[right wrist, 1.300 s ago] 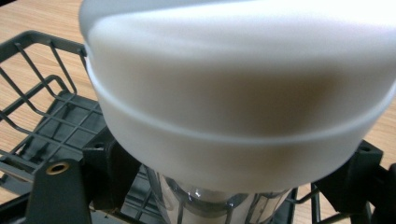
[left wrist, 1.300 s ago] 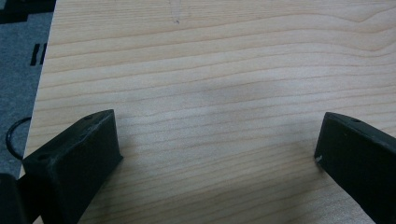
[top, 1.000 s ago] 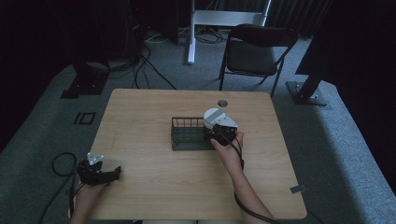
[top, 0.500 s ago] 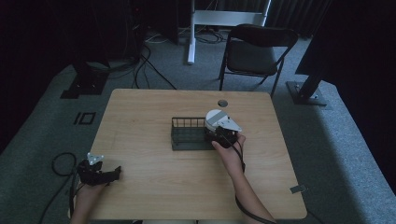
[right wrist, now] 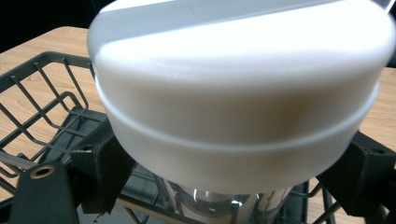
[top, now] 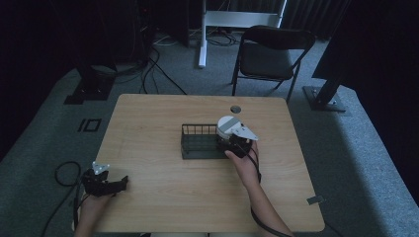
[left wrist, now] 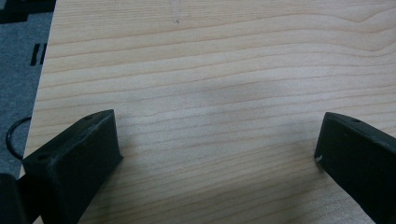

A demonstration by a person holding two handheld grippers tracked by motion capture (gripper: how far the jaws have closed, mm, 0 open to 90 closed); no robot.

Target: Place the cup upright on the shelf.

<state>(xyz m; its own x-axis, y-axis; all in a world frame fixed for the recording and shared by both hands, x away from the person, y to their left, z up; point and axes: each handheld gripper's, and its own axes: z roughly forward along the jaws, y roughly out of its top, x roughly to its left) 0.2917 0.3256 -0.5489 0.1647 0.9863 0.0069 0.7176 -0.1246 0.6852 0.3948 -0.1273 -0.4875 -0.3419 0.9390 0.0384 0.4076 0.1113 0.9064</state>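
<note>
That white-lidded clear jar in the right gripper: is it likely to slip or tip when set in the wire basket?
The clear jar with the wide white lid looks smooth, so the right gripper could let it slip. The lid is broader than the body, so it is probably top-heavy. The black wire basket's rails may steady it.

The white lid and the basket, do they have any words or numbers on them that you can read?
No readable text in any view.
White lid: plain, only a grey stripe across its top, no letters.
Wire basket: bare dark wire, no label.
Table: wood grain only.
</note>
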